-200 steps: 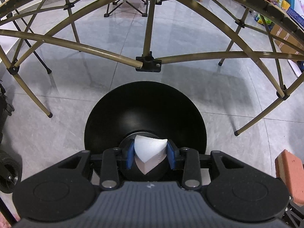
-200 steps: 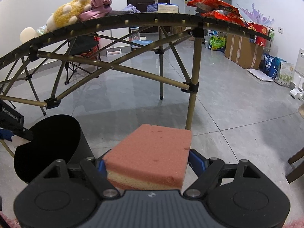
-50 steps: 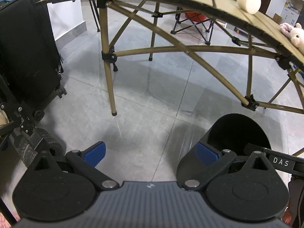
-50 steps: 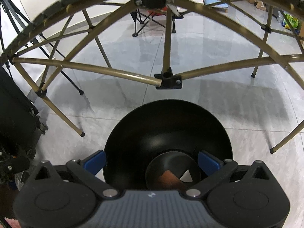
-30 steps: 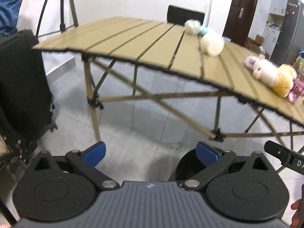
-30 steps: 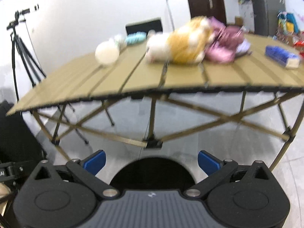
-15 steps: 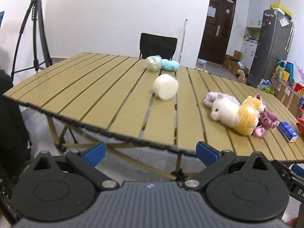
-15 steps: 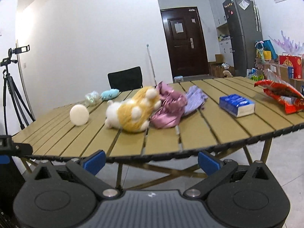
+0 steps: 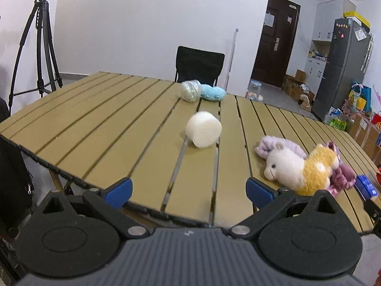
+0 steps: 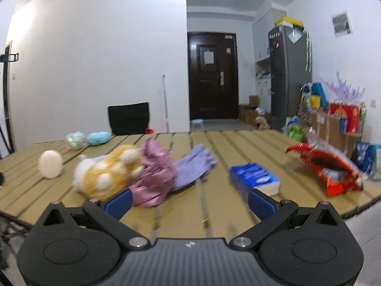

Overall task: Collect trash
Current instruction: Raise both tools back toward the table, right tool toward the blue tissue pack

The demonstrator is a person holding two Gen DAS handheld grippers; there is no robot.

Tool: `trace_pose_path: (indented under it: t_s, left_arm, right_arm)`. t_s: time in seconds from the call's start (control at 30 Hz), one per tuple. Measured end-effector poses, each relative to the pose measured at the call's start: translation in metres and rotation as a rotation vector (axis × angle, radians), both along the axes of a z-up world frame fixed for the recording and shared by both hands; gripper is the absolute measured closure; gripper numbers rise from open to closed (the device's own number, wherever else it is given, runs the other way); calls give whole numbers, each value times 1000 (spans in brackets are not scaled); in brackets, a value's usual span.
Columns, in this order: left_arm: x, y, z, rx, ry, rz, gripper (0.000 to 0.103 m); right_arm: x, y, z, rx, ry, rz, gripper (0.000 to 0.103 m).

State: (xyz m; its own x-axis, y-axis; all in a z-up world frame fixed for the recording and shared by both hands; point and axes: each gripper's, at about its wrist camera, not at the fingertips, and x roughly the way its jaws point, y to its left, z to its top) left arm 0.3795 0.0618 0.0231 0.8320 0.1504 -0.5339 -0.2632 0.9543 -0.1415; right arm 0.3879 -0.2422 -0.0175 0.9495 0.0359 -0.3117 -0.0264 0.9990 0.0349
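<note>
Left gripper (image 9: 189, 188) and right gripper (image 10: 189, 201) are hanging spread wide, gripping nothing, at the table (image 9: 107, 128) edge. Red snack bag (image 10: 329, 170) is lying open at the table's right end, near a blue tissue pack (image 10: 254, 178).

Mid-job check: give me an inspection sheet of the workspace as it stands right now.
Surface: slatted tan folding table, no spills seen.
Job's things: white foam cylinder mid-table; red snack bag, opened, near the right edge; clear crumpled wrapper at the far side.
Clutter: plush toy, pink cloth, lilac cloth, blue tissue pack, light-blue soft toy.
Grippers: left gripper open, empty; right gripper open, empty.
Cables: nothing seen.
Surroundings: tripod, black chair, dark door, fridge.
</note>
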Motion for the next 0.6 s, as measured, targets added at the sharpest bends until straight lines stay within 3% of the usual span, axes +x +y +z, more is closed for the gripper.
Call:
trace_pose_path:
  t_s: [0.17,0.37,0.6]
  left_arm:
    - [18,6,4,9,-13,26,0]
    - [44,13,0,15,15,31,0]
    - [69,15,-1,44,32,22,0]
  right_arm:
    - [27,-22,-4,-20,-19,-39,0]
    - [66,-34,-15,-96,9,-97,0]
    - [108,-45,-23,-108,78,-147,2]
